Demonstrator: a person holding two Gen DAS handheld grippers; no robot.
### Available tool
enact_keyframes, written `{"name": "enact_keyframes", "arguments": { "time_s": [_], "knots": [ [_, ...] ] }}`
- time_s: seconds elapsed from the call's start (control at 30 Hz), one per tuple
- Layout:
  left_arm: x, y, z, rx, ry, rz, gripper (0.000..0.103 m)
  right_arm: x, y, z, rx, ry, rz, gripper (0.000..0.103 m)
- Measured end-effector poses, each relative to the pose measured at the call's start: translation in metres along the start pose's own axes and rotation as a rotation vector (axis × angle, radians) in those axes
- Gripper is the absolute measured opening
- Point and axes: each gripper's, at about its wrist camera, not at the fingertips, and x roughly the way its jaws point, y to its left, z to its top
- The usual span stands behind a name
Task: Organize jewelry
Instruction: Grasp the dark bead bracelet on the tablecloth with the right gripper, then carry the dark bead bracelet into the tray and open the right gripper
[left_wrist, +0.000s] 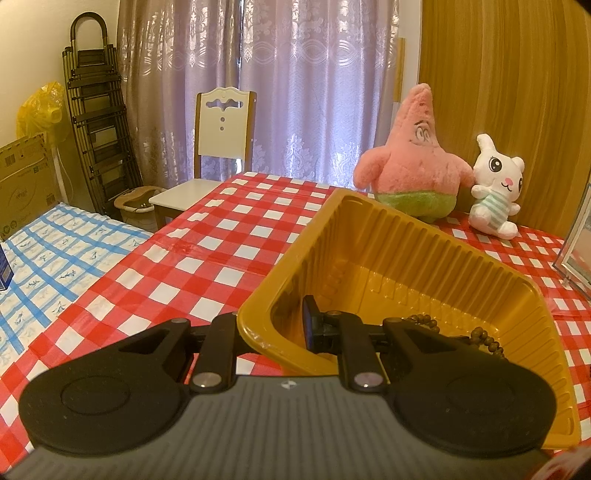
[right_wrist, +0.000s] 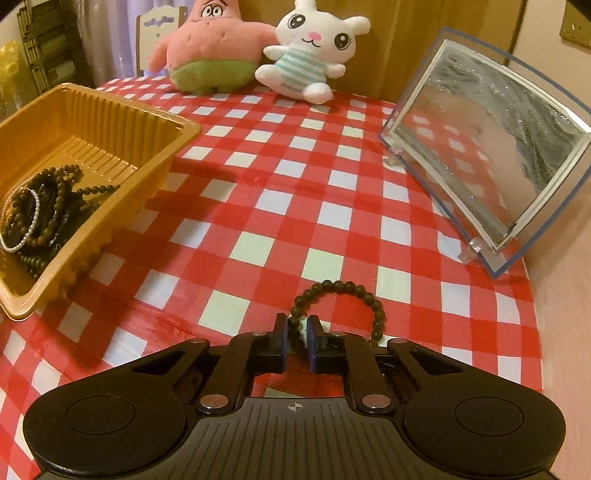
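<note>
Right wrist: right tongs (right_wrist: 297, 334) pinching bead bracelet (right_wrist: 341, 302) (thin bite), may slip; left tongs (left_wrist: 273, 325) clamping tray (left_wrist: 406, 236) wall.

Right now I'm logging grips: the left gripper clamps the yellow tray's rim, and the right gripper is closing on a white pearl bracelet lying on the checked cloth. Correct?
Not quite. In the right wrist view, the right gripper straddles a dark beaded bracelet, not a pearl one. The white pearl bracelet already lies in the yellow tray. The rest holds.
</note>
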Motion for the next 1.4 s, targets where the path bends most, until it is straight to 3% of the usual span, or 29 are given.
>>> {"name": "enact_keyframes", "arguments": {
  "time_s": [0.37, 0.5, 0.63, 0.83, 1.07, 1.4],
  "knots": [
    [0.001, 0.000, 0.000, 0.001, 0.000, -0.002, 0.016, 0.001, 0.001, 0.004, 0.032, 0.019, -0.025, 0.006],
    [-0.001, 0.003, 0.000, 0.003, -0.003, -0.005, 0.016, -0.009, -0.016, 0.007, 0.224, 0.010, 0.032, 0.006],
    [-0.001, 0.002, 0.000, 0.004, -0.004, -0.005, 0.016, -0.033, -0.038, 0.013, 0.443, -0.061, 0.134, 0.006],
    [-0.001, 0.002, 0.000, 0.005, -0.003, -0.005, 0.016, -0.072, -0.049, 0.029, 0.574, -0.176, 0.251, 0.006],
    [-0.001, 0.003, 0.000, 0.005, -0.004, -0.006, 0.016, -0.097, -0.021, 0.053, 0.564, -0.233, 0.362, 0.006],
    [-0.002, 0.000, 0.002, 0.004, -0.003, -0.007, 0.016, -0.068, 0.073, 0.083, 0.496, -0.150, 0.586, 0.006]
  ]
}}
